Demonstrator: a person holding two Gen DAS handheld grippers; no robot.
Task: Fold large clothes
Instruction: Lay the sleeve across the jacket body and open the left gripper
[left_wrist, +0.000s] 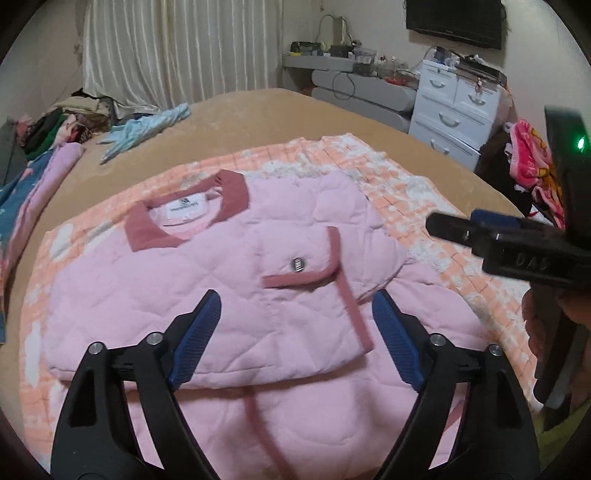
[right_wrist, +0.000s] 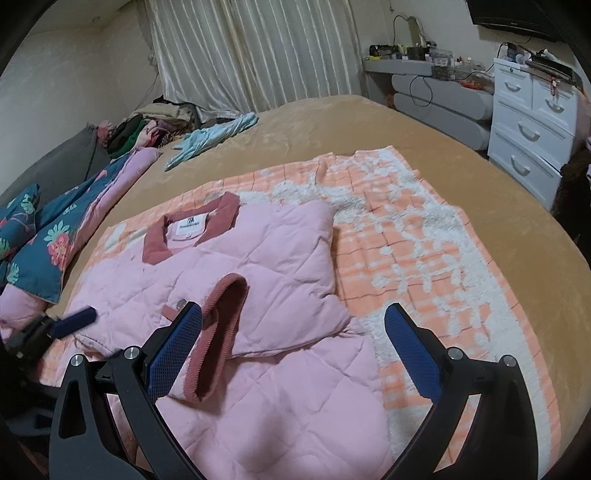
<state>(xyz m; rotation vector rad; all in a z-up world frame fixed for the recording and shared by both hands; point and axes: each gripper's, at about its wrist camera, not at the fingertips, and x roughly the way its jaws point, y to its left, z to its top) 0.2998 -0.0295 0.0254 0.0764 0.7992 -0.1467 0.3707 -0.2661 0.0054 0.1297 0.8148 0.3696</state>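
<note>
A pink quilted jacket (left_wrist: 236, 280) with a dark pink collar lies partly folded on an orange and white checked blanket (left_wrist: 424, 206). Its sleeve with a dark pink cuff (right_wrist: 221, 332) is folded across the front. My left gripper (left_wrist: 295, 332) is open and empty, just above the jacket's lower half. My right gripper (right_wrist: 293, 347) is open and empty over the folded sleeve and the jacket's right edge. The jacket also shows in the right wrist view (right_wrist: 266, 251). The right gripper's fingers (left_wrist: 450, 229) show at the right of the left wrist view.
The blanket lies on a tan bed (right_wrist: 369, 125). A light blue garment (left_wrist: 147, 129) and a pile of clothes (left_wrist: 66, 122) lie at the far left. A floral quilt (right_wrist: 44, 236) lies along the left edge. White drawers (right_wrist: 532, 125) stand at the right.
</note>
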